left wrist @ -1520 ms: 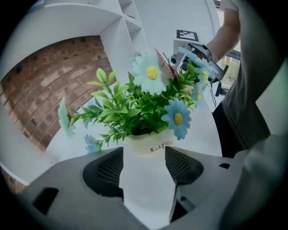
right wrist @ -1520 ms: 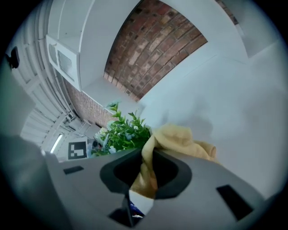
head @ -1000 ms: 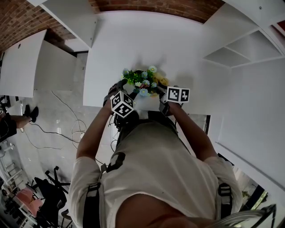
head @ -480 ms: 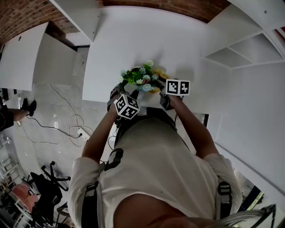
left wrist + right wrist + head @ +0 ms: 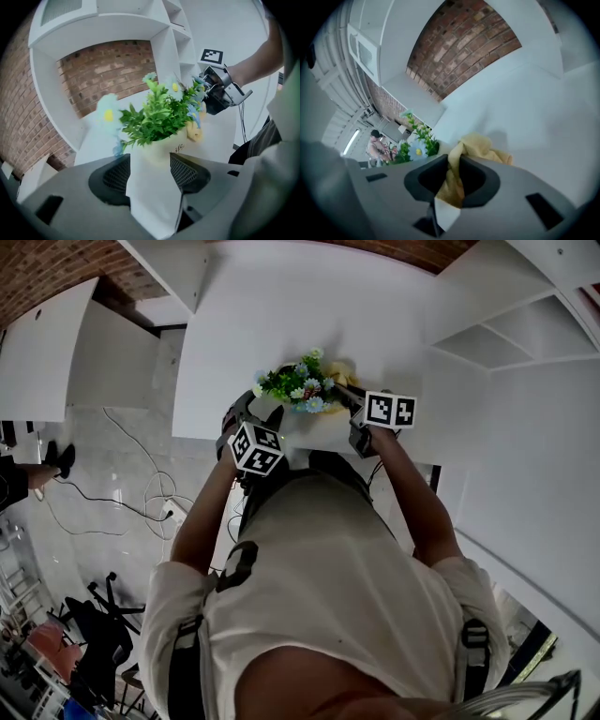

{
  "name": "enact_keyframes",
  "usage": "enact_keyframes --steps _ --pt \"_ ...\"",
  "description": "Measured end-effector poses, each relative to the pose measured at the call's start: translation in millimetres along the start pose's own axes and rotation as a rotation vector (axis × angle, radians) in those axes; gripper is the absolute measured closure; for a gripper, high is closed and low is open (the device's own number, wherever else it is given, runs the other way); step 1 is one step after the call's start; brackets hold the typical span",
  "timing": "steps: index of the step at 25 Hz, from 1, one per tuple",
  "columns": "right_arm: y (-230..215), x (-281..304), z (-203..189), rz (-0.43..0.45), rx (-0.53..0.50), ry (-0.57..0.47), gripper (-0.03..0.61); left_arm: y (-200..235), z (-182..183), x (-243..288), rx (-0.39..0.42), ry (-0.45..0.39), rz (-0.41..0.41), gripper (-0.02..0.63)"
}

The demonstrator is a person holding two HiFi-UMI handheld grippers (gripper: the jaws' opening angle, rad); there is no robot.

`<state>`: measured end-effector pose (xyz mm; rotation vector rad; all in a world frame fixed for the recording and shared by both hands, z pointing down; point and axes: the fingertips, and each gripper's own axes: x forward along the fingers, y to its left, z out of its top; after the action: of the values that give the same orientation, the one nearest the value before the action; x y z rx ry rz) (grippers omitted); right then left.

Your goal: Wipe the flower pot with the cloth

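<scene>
Left hand-held gripper (image 5: 150, 165): jaws spread wide, clamped on either side of white flower pot (image 5: 159, 151); green plant with pale flowers (image 5: 159, 117) on top. Pot at counter's near edge, 12 o'clock from person's chest.

Right hand-held gripper (image 5: 452, 177): jaws nearly together, pinching yellow cloth (image 5: 480, 145); cloth bunched at 3 o'clock of pot rim, actual contact unclear.

Small dark writing (image 5: 179, 149) on pot, too tiny to read.

White counter (image 5: 281, 324). White shelves (image 5: 525, 324) at 2 o'clock, brick wall (image 5: 112, 70) at 12, pale floor (image 5: 122, 474) with cables (image 5: 141, 507) at 9.
</scene>
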<state>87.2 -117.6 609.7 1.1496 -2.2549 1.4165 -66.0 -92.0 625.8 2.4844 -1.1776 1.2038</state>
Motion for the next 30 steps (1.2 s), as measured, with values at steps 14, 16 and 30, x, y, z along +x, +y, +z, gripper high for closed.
enact_keyframes --steps 14,16,30 --pt "-52 -53 8 -0.411 -0.377 0.094 0.245 81 -13 -99 -0.147 -0.185 -0.052 0.516" --pt "-34 -67 28 -0.394 -0.34 -0.024 0.244 74 -11 -106 -0.187 -0.196 -0.119 0.589" --pt "194 -85 -45 0.256 -0.209 -0.15 0.568 -81 69 -158 -0.708 -0.469 -0.801 0.594"
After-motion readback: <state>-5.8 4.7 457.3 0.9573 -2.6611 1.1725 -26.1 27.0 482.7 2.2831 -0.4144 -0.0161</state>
